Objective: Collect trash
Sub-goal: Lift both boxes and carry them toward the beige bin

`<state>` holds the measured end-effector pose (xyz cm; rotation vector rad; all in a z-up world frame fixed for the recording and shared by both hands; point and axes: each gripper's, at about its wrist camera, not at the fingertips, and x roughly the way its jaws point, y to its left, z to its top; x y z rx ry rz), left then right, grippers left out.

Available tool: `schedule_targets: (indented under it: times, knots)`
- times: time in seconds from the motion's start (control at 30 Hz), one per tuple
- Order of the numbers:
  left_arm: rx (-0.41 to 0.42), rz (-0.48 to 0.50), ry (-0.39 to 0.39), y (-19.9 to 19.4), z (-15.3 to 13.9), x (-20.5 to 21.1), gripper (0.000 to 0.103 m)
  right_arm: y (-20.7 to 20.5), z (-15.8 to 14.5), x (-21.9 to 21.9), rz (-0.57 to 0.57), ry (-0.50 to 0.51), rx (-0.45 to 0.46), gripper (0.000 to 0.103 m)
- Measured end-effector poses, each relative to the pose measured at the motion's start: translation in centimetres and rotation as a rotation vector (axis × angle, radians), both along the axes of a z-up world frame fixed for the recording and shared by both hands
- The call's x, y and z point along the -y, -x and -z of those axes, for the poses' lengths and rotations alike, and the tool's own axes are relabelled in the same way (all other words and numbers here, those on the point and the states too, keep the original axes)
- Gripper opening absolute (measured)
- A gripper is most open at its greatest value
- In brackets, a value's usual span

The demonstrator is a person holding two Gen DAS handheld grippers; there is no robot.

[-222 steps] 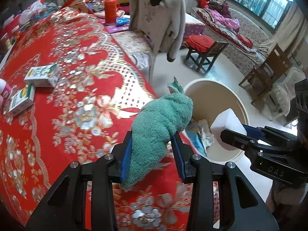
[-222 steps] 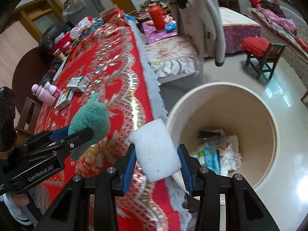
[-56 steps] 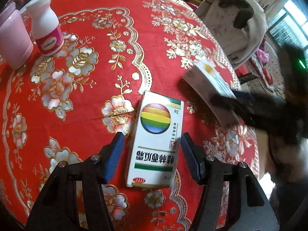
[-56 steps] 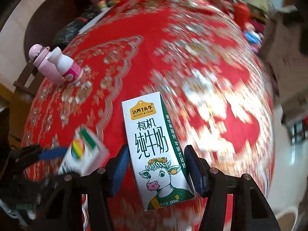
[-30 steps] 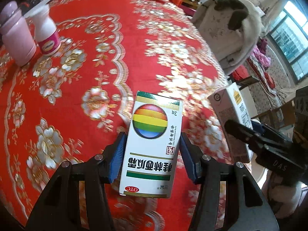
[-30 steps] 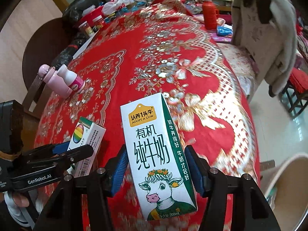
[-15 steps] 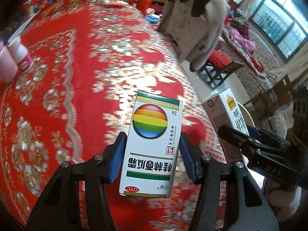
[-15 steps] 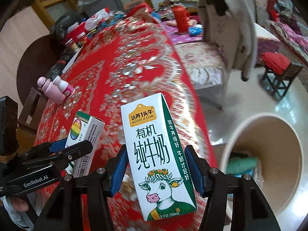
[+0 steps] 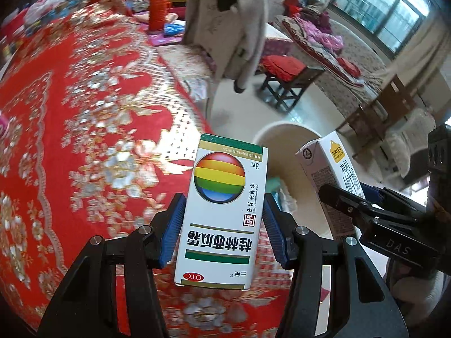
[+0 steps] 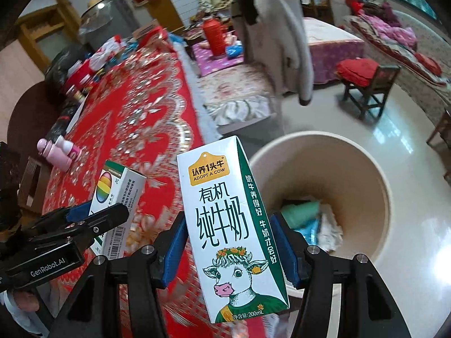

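My left gripper (image 9: 222, 225) is shut on a white medicine box (image 9: 222, 214) with a rainbow ball print, held above the edge of the red tablecloth (image 9: 84, 129). My right gripper (image 10: 228, 242) is shut on a white and green milk carton (image 10: 228, 225) with a cow on it. Both show in the other view too: the milk carton (image 9: 327, 180) at the right, the medicine box (image 10: 118, 200) at the left. A beige round bin (image 10: 366, 186) stands on the floor beside the table, just beyond the carton. Inside lie a green cloth (image 10: 301, 208) and crumpled trash.
A pink bottle (image 10: 52, 155) and a small white bottle (image 10: 67, 146) stand far back on the table. A chair draped with a grey coat (image 10: 282, 36) is behind the bin. A stool with a red cushion (image 9: 284, 70) stands on the shiny floor.
Both grippers have carried their boxes sideways from over the table toward its edge. The bin has come into view, larger and nearer, and both wrists have rolled somewhat.
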<state>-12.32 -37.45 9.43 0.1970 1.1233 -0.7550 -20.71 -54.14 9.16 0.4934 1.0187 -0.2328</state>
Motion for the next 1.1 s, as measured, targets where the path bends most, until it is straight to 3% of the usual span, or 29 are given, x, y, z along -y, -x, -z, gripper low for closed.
schedule_targets:
  times: [0.5,1.1]
  knots:
    - [0.029,0.109,-0.034,3.5,0.8,5.8,0.053,4.9,0.3,4.3,0.102,-0.003,-0.005,0.057]
    - [-0.032,0.106,-0.042,3.6,2.9,9.2,0.053,5.8,2.0,7.3,0.142,-0.029,-0.04,0.057]
